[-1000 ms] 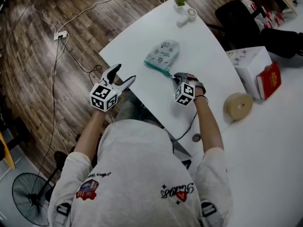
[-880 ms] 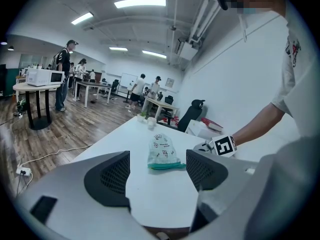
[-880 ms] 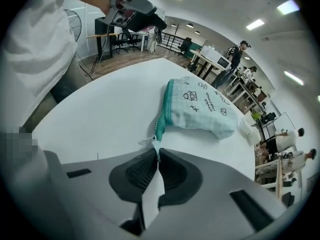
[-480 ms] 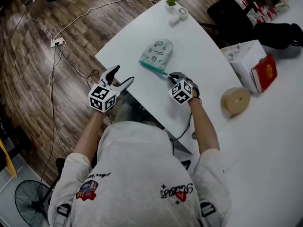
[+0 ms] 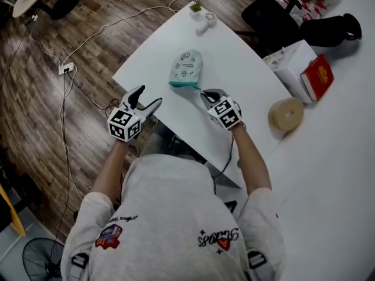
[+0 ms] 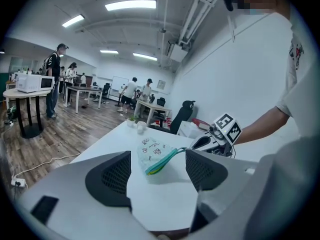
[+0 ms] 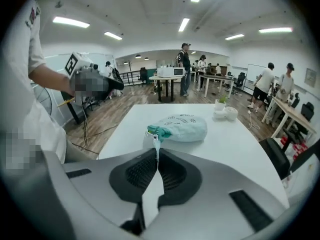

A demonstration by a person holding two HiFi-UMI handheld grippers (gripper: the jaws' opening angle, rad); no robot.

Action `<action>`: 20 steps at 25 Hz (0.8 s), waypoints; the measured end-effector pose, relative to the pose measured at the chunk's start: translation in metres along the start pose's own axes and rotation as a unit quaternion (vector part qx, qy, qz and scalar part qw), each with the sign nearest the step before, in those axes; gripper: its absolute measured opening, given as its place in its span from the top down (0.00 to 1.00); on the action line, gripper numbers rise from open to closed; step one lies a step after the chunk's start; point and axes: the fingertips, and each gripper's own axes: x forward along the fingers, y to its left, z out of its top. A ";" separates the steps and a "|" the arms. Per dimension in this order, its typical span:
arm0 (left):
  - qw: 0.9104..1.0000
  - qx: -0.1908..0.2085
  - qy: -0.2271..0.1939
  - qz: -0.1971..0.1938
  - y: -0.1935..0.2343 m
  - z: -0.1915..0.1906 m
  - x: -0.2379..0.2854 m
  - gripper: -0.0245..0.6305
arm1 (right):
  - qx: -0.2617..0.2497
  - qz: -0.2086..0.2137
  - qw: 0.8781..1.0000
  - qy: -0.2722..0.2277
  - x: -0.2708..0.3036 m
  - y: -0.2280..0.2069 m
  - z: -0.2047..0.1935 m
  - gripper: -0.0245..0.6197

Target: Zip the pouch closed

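Note:
A pale mint pouch (image 5: 186, 68) with small prints lies on the white table (image 5: 246, 75), its teal zip edge (image 5: 184, 85) facing me. My right gripper (image 5: 206, 93) is shut on the white zipper pull (image 7: 155, 145) at the zip's right end, and that end is raised off the table. In the right gripper view the pouch (image 7: 182, 127) lies just beyond the closed jaws. My left gripper (image 5: 146, 97) hovers open and empty by the table's near-left edge, apart from the pouch (image 6: 157, 153), which shows between its fingers further off.
A small potted plant (image 5: 196, 7) and a white round object (image 5: 208, 19) stand at the table's far end. To the right are a white box (image 5: 290, 63), a red book (image 5: 316, 76) and a tape roll (image 5: 286, 115). A black chair (image 5: 266, 19) stands behind; cables cross the floor.
My right gripper has risen and rolled while gripping the zipper pull, lifting the zip end off the table. My left gripper has drifted slightly upward, still open.

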 end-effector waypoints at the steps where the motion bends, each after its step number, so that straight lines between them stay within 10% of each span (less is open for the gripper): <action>1: 1.000 0.003 -0.002 -0.002 -0.003 0.001 -0.001 0.44 | 0.010 -0.002 1.000 -0.014 -0.005 0.000 0.006 0.94; 20: 0.997 0.044 -0.049 -0.044 -0.053 0.047 -0.015 0.48 | 0.038 -0.058 0.988 -0.137 -0.108 0.013 0.068 0.95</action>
